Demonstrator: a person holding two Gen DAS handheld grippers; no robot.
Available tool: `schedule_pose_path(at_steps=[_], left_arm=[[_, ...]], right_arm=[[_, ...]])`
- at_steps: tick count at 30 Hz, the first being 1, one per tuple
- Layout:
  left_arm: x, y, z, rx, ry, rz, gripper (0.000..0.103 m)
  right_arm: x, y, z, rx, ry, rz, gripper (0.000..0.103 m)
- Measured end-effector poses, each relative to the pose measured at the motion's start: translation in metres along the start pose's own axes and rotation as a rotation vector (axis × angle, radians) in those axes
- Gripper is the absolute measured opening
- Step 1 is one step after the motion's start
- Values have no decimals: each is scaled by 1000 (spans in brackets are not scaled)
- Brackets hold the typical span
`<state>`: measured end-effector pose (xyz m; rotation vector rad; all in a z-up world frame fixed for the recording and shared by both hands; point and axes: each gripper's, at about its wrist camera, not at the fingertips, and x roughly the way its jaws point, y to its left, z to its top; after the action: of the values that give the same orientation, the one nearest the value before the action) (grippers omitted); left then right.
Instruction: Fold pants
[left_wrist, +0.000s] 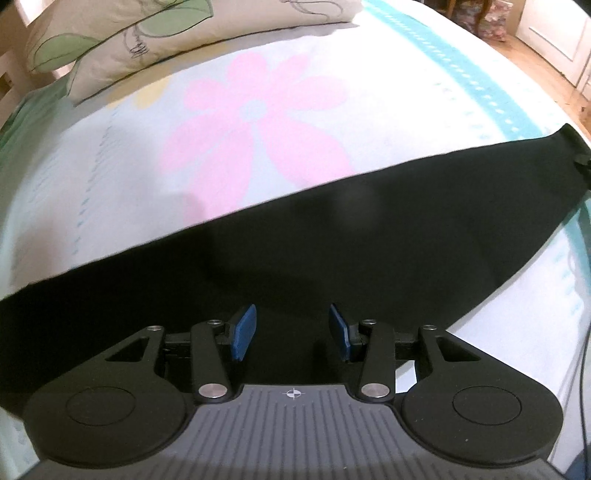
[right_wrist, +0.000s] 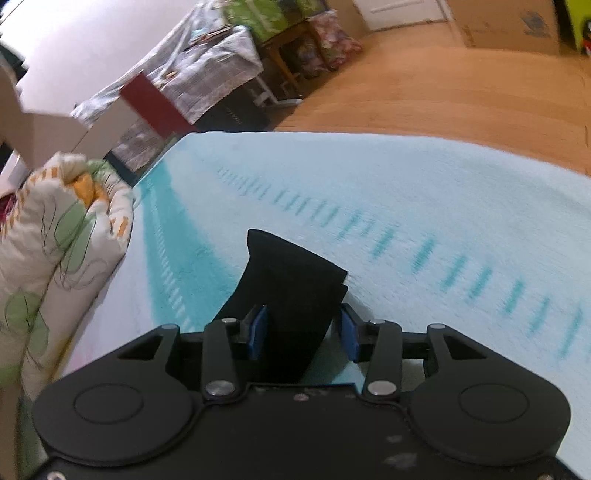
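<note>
Nearest our left wrist camera, the left gripper (left_wrist: 292, 332) hovers low over the black pants (left_wrist: 332, 236), its blue pads (left_wrist: 244, 331) spread wide with nothing between them. We see the pants lying flat in a long dark band across the flowered bedsheet (left_wrist: 147, 155), with a pillow (left_wrist: 122, 40) beyond; the band's left end runs out of frame.

From our right wrist, the right gripper (right_wrist: 303, 332) tilts over the turquoise-striped part of the sheet (right_wrist: 406, 206). Its jaws stand well apart, and a raised end of the pants (right_wrist: 291, 284) stands in the gap. We cannot tell whether either pad touches the cloth, which is too dark to show seams.

Only this view shows the wooden floor (right_wrist: 424, 96), a cardboard box (right_wrist: 513, 26) and a cluttered covered table (right_wrist: 199, 70), all blurred.
</note>
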<state>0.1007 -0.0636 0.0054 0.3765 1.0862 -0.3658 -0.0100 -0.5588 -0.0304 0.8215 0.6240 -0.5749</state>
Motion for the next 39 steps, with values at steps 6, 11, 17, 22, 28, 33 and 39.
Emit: schedule_pose_path(at_steps=[6,11,17,22,28,33,39], left_arm=[[6,-21,16,33,-11,-12,42],[13,-45,28,48,-2,-17,42],[27,-57,44,-1,20,-71,42],[35,-73,61,-4,15,-67,42],[52,-85,69,11,17,-15,42],[57,-89,70,22,-31,2,42],[46,-59,67,-101,-35,-36,42]], right_arm=[[5,2,2,-24,11,41,15],[-8,6,2,-39,-36,94,13],[-15,20,-5,-131,-65,63,12],[-24,29,-8,-186,-95,70,9],[-31,34,-11,-243,-110,84,9],[-37,32,-13,-248,-119,86,9],[-54,50,-21,-314,-146,101,9]])
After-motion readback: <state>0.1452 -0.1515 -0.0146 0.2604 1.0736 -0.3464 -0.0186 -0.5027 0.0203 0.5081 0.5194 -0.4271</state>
